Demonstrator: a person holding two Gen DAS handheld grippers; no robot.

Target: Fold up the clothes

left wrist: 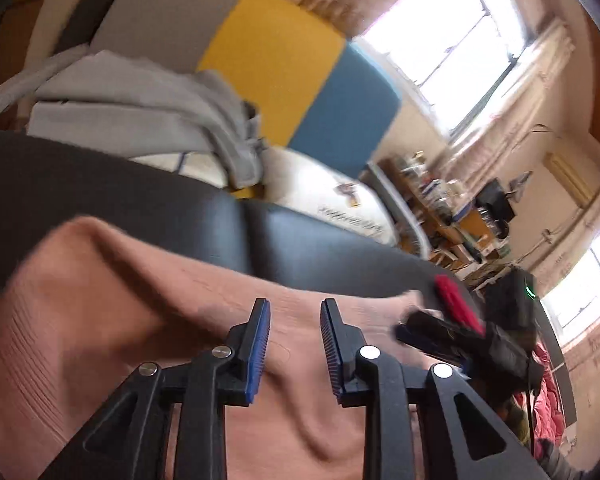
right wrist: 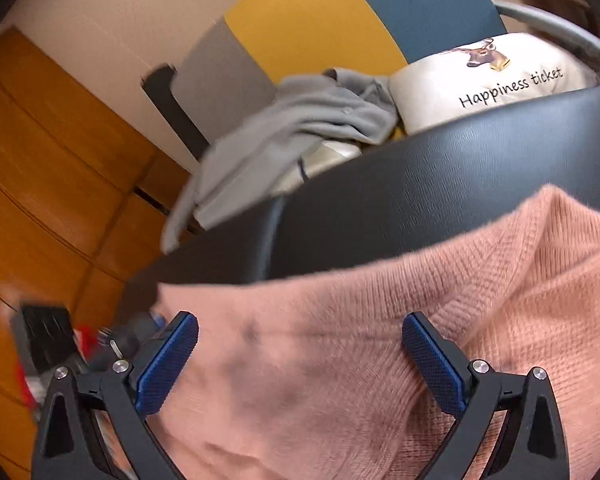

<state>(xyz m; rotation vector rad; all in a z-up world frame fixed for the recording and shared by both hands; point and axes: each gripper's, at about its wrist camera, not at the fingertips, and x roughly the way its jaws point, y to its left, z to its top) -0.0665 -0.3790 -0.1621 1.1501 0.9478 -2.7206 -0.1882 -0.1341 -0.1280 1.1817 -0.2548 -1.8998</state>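
Pink knit sweater (left wrist: 148, 320) lay rumpled on a black padded surface (left wrist: 140, 192). Left gripper (left wrist: 295, 312) hovered over it, jaws narrowly apart, empty; right gripper (right wrist: 300, 332) likewise, jaws wide apart

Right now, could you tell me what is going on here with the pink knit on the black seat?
A person is working on a pink knit sweater with a handheld tool in each hand. The sweater lies rumpled on a black padded seat. The left tool hangs over its middle, jaws partly open and gripping nothing. The right tool is wide open above the knit. Neither holds fabric, and no fold is made yet. A grey garment lies heaped behind the seat.
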